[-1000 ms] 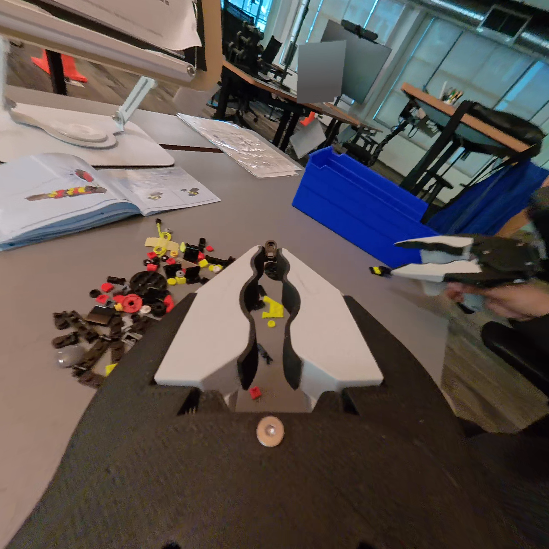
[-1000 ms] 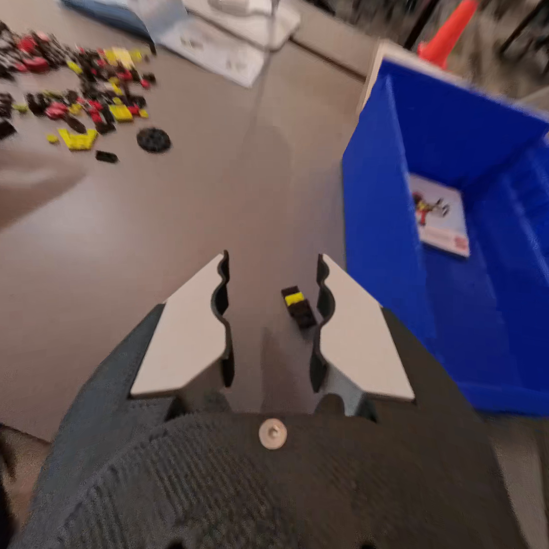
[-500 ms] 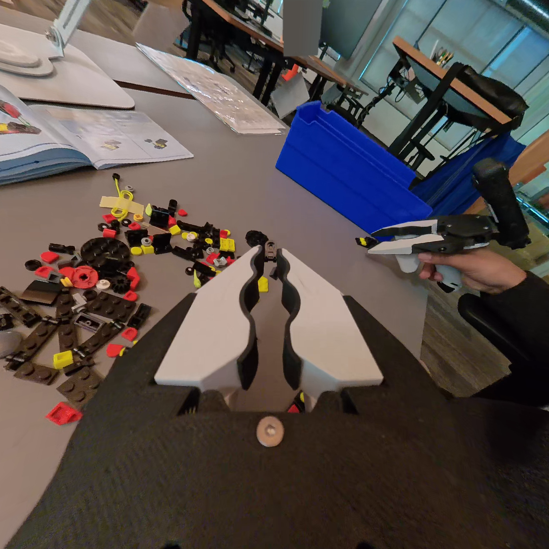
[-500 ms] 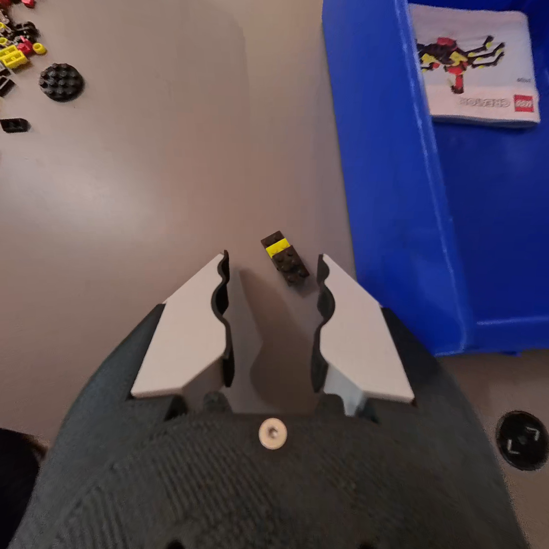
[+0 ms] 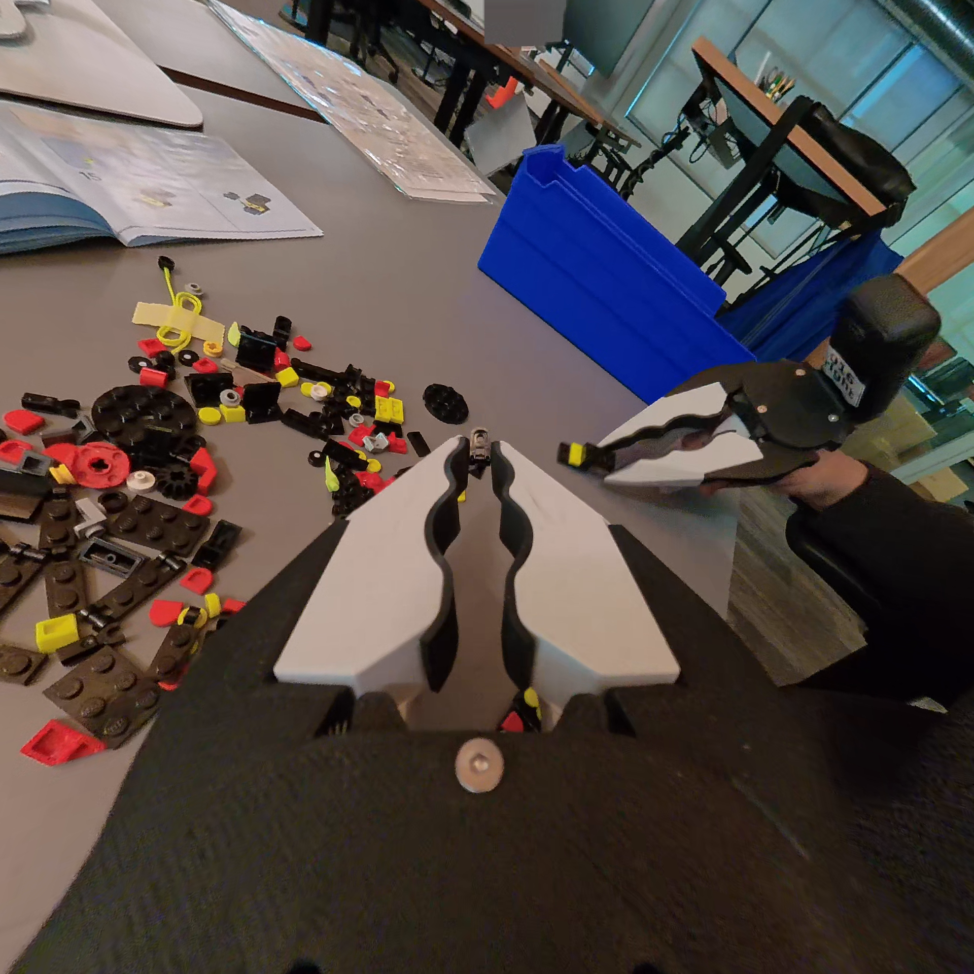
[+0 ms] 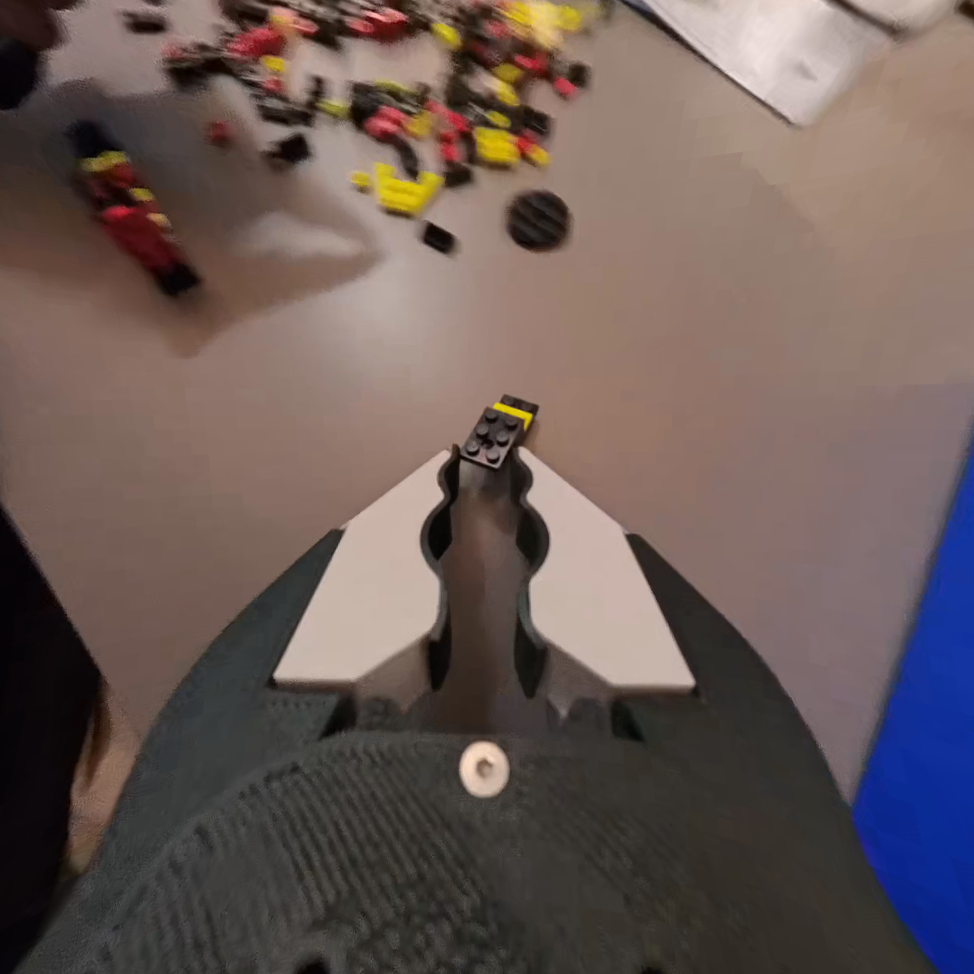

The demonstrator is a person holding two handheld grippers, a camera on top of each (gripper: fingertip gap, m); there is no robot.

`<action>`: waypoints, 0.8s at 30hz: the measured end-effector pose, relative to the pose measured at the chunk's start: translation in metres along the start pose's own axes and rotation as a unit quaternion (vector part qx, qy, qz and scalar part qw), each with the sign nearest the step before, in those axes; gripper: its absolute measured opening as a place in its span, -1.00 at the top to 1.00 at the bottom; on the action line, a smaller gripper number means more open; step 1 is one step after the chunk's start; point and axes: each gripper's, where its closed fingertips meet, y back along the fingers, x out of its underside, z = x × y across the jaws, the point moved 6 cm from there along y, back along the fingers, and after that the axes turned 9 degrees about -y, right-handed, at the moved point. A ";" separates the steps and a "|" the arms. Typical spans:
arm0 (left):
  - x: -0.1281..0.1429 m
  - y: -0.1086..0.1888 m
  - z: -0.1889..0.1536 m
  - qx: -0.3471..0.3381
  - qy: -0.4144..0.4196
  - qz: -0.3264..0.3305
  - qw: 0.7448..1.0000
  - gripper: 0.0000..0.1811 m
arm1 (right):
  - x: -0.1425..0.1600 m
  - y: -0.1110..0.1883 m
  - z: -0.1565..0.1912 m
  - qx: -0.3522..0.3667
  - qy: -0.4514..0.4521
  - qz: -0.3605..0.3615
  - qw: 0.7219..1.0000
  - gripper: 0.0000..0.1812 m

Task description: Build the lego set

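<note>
Left tongs: closed down on a small black connector piece, pinched at the very tips and standing upright out of them. They hang above the table, near its right edge.

Right tongs: narrow, gripping a small black plate sub-assembly with a yellow piece by its near end. The studs face up and the yellow end projects forward, clear of the tips. In the left wrist view the right tongs sit just beside the left tips, at the table's right edge, with the yellow end pointing toward the left tongs. The two held pieces are apart, not touching.

Step in hand, as judged: mating the two held parts in the air. Both are grasped and being brought to face one another.

Next move calls for: lining up the connector with the studs or the end of the plate assembly, then a short firm press. Both grips are only at the tips, so either part may pivot or pop free.

Farther off: loose parts pile of black, red and yellow pieces toward the table's left side; a round black plate at its fringe. Open instruction booklet toward the far left. Blue bin by the far right edge.
</note>
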 end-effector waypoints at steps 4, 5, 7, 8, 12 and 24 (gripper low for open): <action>-0.001 0.001 -0.004 0.009 0.000 0.000 1.000 0.93 | -0.018 -0.018 0.027 -0.120 0.124 -0.008 0.985 0.81; -0.002 0.001 -0.005 0.011 -0.001 0.001 1.000 0.93 | -0.023 -0.022 0.029 -0.140 0.138 -0.005 0.980 0.81; -0.001 0.001 -0.007 0.016 -0.003 0.008 1.000 0.93 | -0.031 -0.030 0.031 -0.172 0.147 -0.006 0.974 0.82; 0.000 0.001 -0.009 0.019 -0.004 0.012 1.000 0.93 | -0.035 -0.034 0.031 -0.188 0.148 -0.004 0.971 0.81; 0.005 -0.002 -0.011 0.024 -0.006 0.031 0.999 0.93 | -0.039 -0.048 0.031 -0.223 0.165 0.005 0.961 0.81; 0.013 -0.006 -0.011 0.030 -0.001 0.063 0.998 0.93 | -0.032 -0.042 0.030 -0.256 0.159 0.025 0.953 0.82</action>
